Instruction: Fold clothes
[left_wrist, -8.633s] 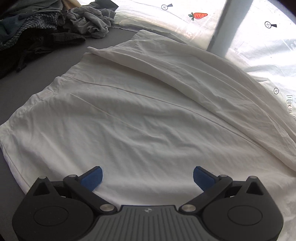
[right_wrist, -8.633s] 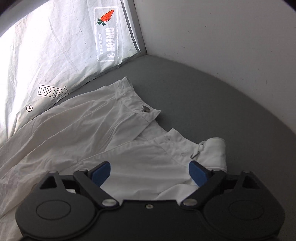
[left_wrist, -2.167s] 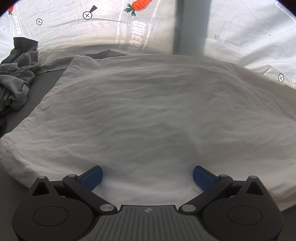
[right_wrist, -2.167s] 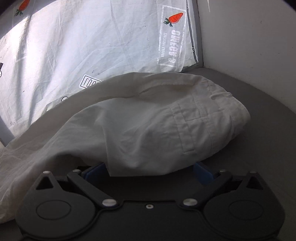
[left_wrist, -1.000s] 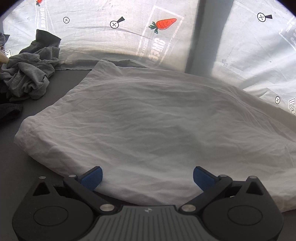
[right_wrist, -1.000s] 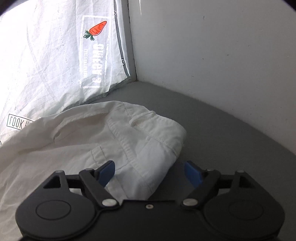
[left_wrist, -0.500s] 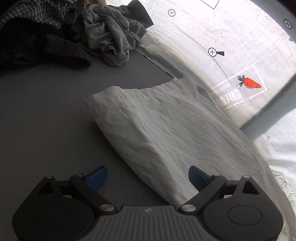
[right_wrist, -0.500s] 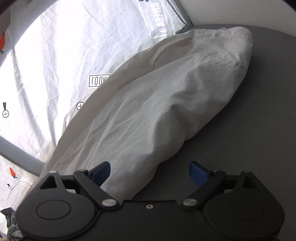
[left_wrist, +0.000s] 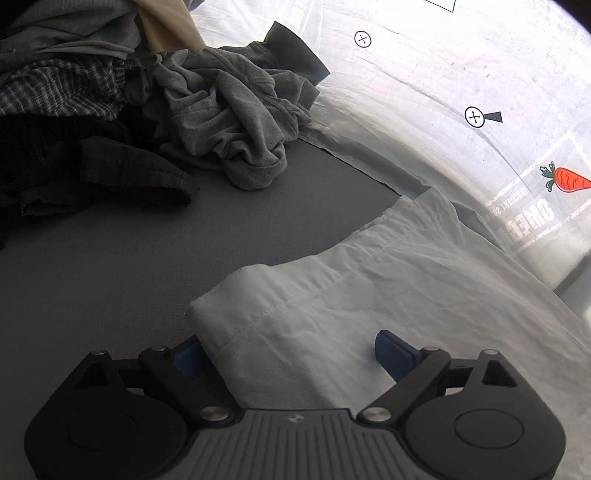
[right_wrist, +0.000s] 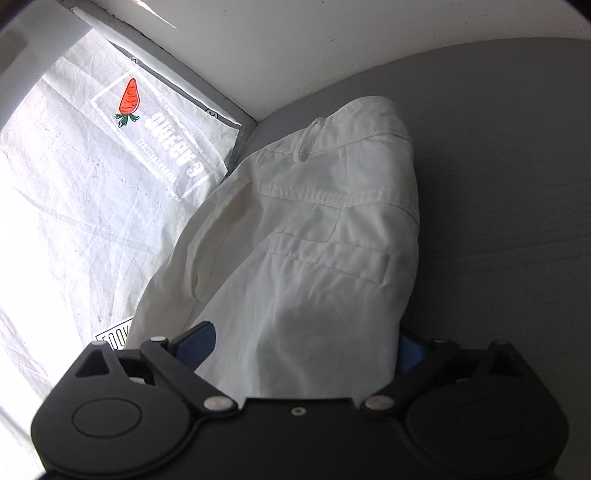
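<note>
Both my grippers over white trousers (left_wrist: 388, 295) on grey table (left_wrist: 184, 240), left gripper (left_wrist: 288, 354) closing around hem corner, pads not yet pinching, right gripper (right_wrist: 306, 343) spreading wide astride waistband end, gripping nothing, dark clothes pile (left_wrist: 147, 110) well apart.

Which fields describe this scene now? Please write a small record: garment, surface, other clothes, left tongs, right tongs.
garment: white trousers, folded over
surface: grey tabletop
other clothes: dark pile, apart from the trousers
left tongs: astride the hem end, have just been closing, pads not yet pressing
right tongs: astride the waistband end, have just been opening
</note>
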